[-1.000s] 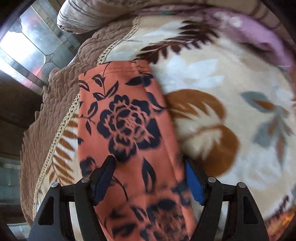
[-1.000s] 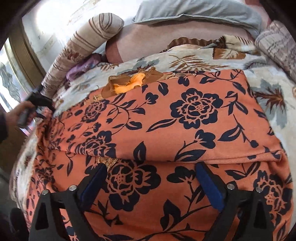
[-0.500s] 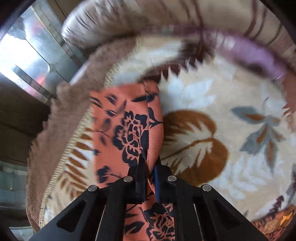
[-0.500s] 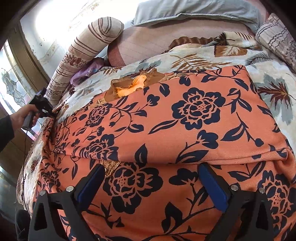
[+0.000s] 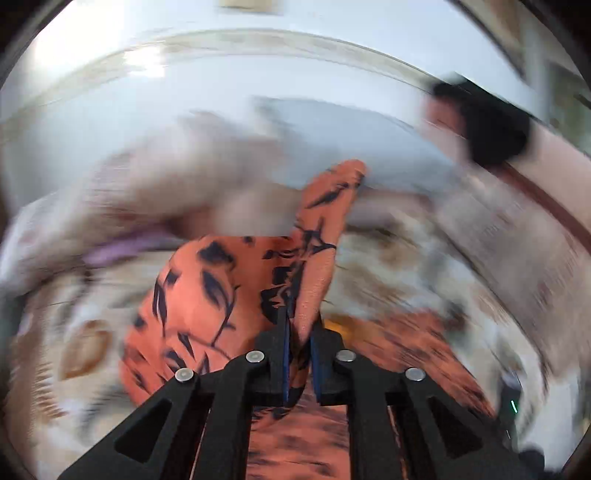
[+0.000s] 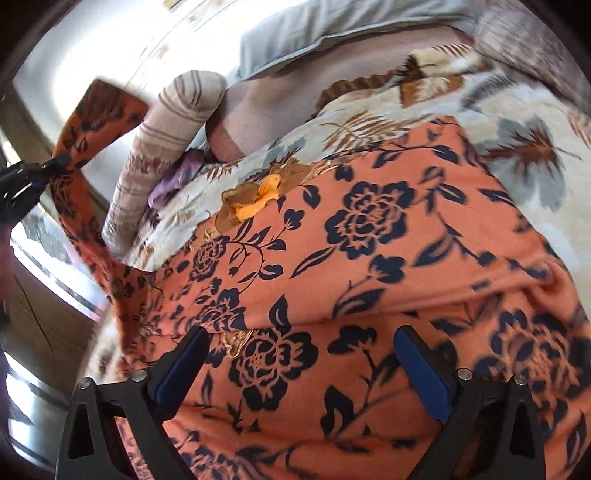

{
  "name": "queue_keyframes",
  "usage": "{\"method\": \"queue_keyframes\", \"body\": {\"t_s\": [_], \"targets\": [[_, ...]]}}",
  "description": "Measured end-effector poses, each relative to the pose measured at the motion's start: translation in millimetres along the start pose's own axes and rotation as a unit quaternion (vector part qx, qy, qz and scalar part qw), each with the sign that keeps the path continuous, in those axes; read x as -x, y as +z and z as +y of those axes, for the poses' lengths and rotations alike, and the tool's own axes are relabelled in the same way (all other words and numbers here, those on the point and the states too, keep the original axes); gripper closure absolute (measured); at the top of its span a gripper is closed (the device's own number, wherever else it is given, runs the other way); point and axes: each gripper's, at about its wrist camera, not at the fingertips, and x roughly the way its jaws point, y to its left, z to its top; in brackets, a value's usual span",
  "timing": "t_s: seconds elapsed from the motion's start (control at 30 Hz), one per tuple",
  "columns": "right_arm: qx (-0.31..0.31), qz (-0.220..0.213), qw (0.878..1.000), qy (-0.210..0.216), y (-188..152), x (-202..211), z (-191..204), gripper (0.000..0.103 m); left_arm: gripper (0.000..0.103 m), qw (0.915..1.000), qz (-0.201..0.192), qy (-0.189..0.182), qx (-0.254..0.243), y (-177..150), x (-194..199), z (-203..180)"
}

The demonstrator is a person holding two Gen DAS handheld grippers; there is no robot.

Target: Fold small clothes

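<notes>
An orange garment with dark blue flowers [image 6: 388,251] lies spread on the bed. My left gripper [image 5: 298,325] is shut on one end of it [image 5: 221,295] and holds that end up in the air; the left wrist view is blurred. In the right wrist view the left gripper [image 6: 55,162] shows at the far left with the lifted strip of cloth [image 6: 92,122] hanging from it. My right gripper [image 6: 299,354] is open, its jaws wide apart just above the near part of the garment, holding nothing.
The bed has a cream blanket with brown and grey leaves [image 6: 517,122]. A striped bolster [image 6: 170,125] and a grey pillow [image 6: 332,26] lie at the far side. A window [image 6: 44,258] is at the left.
My left gripper shut on the garment's end and has lifted it off the bed, swinging upward. The right gripper stays open and has moved slightly lower over the cloth.
</notes>
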Motion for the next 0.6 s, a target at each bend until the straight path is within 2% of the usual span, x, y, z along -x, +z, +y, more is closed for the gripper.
{"method": "queue_keyframes", "body": {"t_s": [0.03, 0.07, 0.1, 0.17, 0.2, 0.37, 0.43, 0.53, 0.6], "targets": [[-0.018, -0.001, 1.0, 0.002, 0, 7, -4, 0.002, 0.075, 0.9992, 0.032, -0.017, -0.015, -9, -18, -20], [-0.035, -0.003, 0.999, 0.008, 0, 12, -8, 0.002, 0.05, 0.996, 0.078, -0.031, -0.032, -29, -47, -41], [-0.06, -0.005, 0.998, 0.019, 1, 20, -14, 0.002, 0.04, 0.993, 0.109, -0.03, -0.036, -46, -68, -51], [-0.09, -0.008, 0.995, 0.03, 2, 32, -22, 0.002, 0.041, 0.9823, 0.185, 0.0, -0.032, -86, -108, -52], [-0.102, -0.007, 0.994, 0.032, 3, 39, -26, 0.002, 0.041, 0.9811, 0.193, 0.006, -0.016, -100, -111, -43], [-0.13, -0.013, 0.99, 0.056, 17, 59, -38, 0.002, 0.039, 0.99, 0.117, -0.006, 0.079, -125, -44, 8], [-0.142, -0.01, 0.988, 0.063, 32, 55, -43, 0.002, 0.033, 0.9904, 0.085, 0.021, 0.107, -131, -13, 22], [-0.145, 0.005, 0.989, 0.032, 56, 35, -47, 0.002, 0.03, 0.9851, 0.069, 0.064, 0.144, -146, 7, 57], [-0.132, 0.034, 0.991, -0.006, 65, 17, -50, 0.002, 0.03, 0.9746, 0.082, 0.075, 0.194, -163, 9, 91]]}}
